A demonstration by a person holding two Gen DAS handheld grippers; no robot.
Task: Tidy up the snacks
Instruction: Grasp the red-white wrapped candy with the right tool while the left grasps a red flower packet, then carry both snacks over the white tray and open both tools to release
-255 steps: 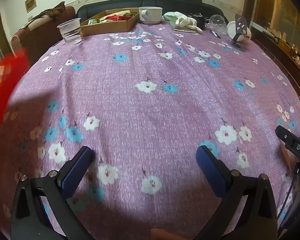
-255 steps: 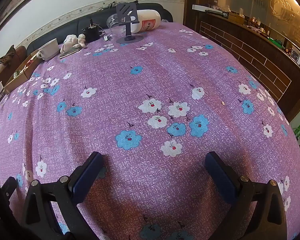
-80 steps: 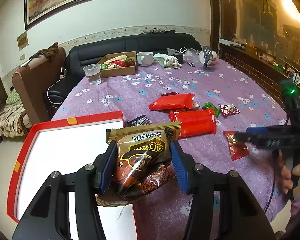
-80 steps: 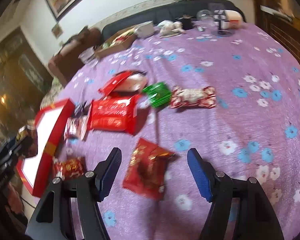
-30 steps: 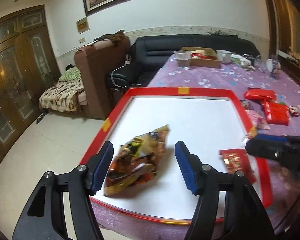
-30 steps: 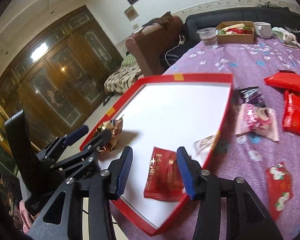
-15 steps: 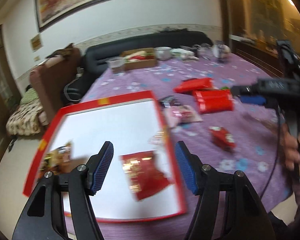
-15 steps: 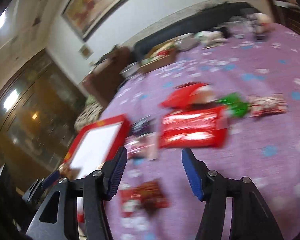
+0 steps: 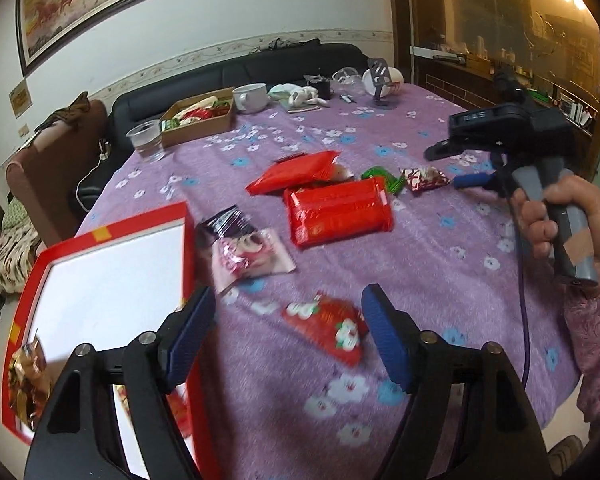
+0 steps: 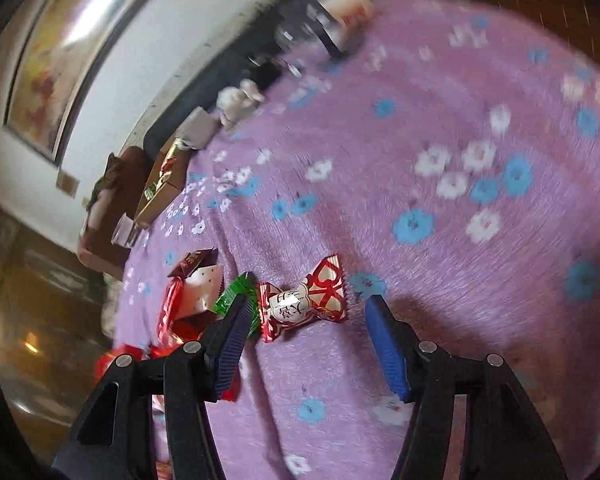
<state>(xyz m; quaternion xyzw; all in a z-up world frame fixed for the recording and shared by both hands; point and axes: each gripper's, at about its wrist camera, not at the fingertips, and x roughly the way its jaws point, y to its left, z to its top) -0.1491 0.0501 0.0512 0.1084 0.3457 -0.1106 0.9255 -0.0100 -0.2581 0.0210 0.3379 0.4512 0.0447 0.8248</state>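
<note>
Both drops are done and I've swung off the red tray (image 9: 112, 232), so two snacks are filed: the brown packet (image 9: 26, 384) at its near-left corner and a red one mostly hidden behind my left gripper (image 9: 288, 340). Its jaws gape wide and empty over the strawberry packet (image 9: 332, 326); the right gripper (image 10: 306, 334), jaws spread and holding nothing, lines up on the red-and-white candy (image 10: 300, 300). I count seven loose on the table (image 9: 440, 280): two big red packs, one green, one pink, one dark, plus candy and strawberry.
</note>
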